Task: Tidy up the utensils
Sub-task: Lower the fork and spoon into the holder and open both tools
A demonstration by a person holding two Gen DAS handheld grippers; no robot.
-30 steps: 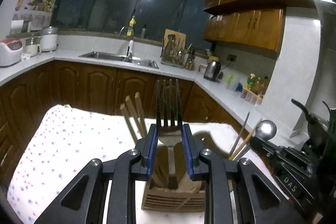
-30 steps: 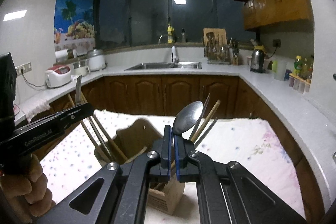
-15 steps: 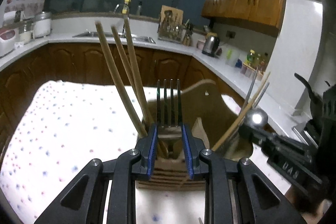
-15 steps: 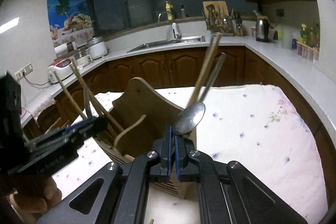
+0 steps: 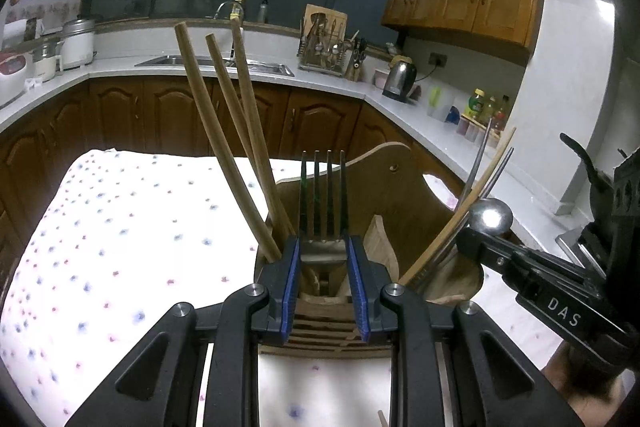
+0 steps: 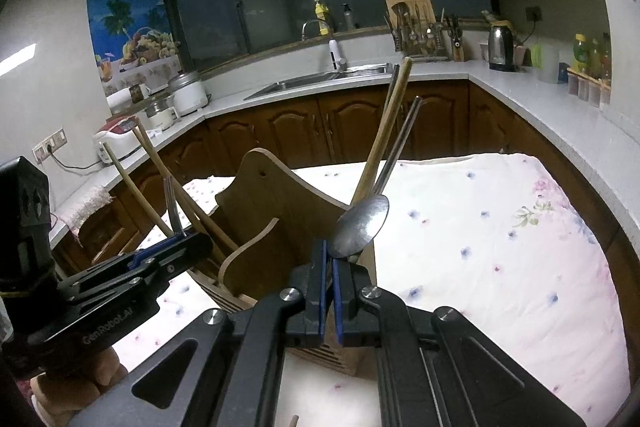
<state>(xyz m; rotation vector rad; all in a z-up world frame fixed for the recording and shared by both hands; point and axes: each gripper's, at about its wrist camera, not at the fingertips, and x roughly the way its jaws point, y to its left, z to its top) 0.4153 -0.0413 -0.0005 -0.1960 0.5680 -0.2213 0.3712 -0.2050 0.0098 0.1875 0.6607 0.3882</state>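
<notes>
My left gripper (image 5: 323, 259) is shut on a metal fork (image 5: 322, 199), tines up, its handle down inside the wooden utensil holder (image 5: 384, 187). My right gripper (image 6: 329, 263) is shut on a metal spoon (image 6: 362, 227), bowl up, its handle going down into the holder's (image 6: 276, 203) right compartment. The right gripper also shows in the left wrist view (image 5: 480, 239) with the spoon bowl (image 5: 490, 217). The left gripper with the fork (image 6: 173, 203) shows at the left of the right wrist view. Wooden chopsticks (image 5: 216, 131) stand in the holder's left compartment, more chopsticks (image 6: 390, 135) in the right.
The holder stands on a table with a white flower-print cloth (image 5: 112, 227) (image 6: 500, 227). A stick end (image 6: 294, 420) lies on the cloth near me. Kitchen counters with a sink (image 5: 216, 61), a kettle (image 6: 501, 49) and rice cookers (image 6: 186, 95) run behind.
Both grippers have come lower over the holder: the fork and spoon handles have gone down into its compartments, and the holder and chopsticks loom larger than one second ago.
</notes>
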